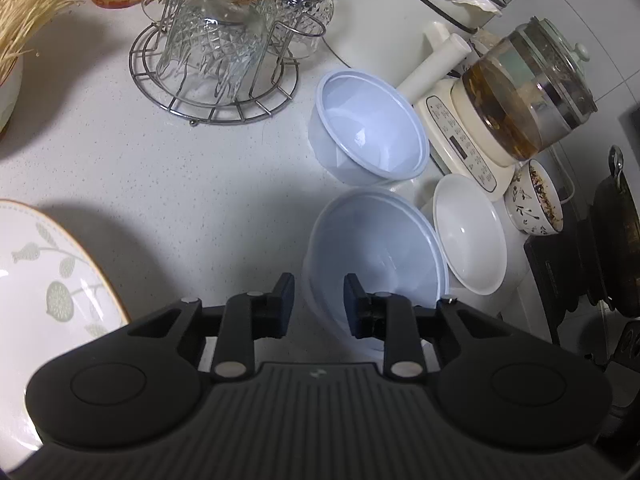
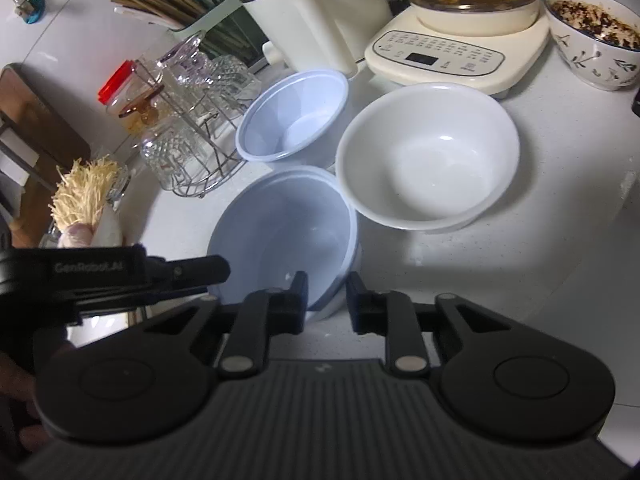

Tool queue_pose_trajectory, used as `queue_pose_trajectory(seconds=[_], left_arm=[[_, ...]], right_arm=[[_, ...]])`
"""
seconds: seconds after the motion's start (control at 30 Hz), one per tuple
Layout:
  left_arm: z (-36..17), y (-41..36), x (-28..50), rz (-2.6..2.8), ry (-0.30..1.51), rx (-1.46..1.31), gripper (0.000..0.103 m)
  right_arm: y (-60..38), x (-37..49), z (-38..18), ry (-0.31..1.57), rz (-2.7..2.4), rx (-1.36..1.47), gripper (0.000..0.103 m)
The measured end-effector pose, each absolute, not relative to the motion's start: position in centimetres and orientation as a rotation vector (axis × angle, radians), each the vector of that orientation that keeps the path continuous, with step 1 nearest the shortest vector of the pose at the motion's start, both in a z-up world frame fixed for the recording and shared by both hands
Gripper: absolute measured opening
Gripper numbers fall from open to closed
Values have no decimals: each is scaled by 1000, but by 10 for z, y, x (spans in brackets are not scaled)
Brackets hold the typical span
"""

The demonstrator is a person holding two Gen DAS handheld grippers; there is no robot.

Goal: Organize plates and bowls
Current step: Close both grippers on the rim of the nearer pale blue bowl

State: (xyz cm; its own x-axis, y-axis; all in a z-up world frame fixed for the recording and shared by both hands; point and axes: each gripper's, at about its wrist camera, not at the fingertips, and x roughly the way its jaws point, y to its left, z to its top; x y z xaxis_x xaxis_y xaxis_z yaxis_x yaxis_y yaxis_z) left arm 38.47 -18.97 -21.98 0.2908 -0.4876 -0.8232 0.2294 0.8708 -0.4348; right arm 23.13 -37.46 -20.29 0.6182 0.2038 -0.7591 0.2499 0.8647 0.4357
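A translucent bluish plastic bowl stands upright on the white counter, nearest both cameras. My left gripper straddles its left rim, jaws narrow, with a gap showing beside the outer pad. One of the left gripper's fingers shows from the side at that rim. My right gripper straddles the near right rim, one finger inside and one outside, pads close against it. Behind it stands a second plastic bowl. A white ceramic bowl sits to its right.
A leaf-patterned plate lies at the left. A wire rack of glasses, a white pot and a kettle base crowd the back. A patterned bowl with dark residue and a dark pan stand right.
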Motion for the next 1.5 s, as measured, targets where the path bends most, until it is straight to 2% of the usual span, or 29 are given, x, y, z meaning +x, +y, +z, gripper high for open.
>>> queue_pose_trajectory(seconds=[0.07,0.43,0.8,1.03,1.07,1.13,1.17,1.2,1.5], left_arm=[[-222,-190,386,-491,1205,-265,27],[-205,-164,370,-431,1167,-246,27],[-218,-153,371,-384,1196,-265,27],[-209,-145,366,-338,1163,-239,28],[-207,-144,366,-331,1159,-232,29],[-199,-142,363,-327,1138,-221,32],[-195,-141,361,-321,1128,-218,33],[-192,-141,360,-320,1120,-217,34],[-146,-140,337,-325,1036,-184,36]], right_arm=[[-373,234,-202,925,-17,546,22],[-353,242,-192,951,91,481,22],[-342,248,-202,982,118,449,22],[-345,243,-195,956,99,429,24],[-345,243,-193,953,96,425,25],[-347,242,-188,937,82,418,37],[-348,241,-185,924,77,420,49],[-350,241,-183,912,74,422,51],[-352,227,-144,801,68,361,51]])
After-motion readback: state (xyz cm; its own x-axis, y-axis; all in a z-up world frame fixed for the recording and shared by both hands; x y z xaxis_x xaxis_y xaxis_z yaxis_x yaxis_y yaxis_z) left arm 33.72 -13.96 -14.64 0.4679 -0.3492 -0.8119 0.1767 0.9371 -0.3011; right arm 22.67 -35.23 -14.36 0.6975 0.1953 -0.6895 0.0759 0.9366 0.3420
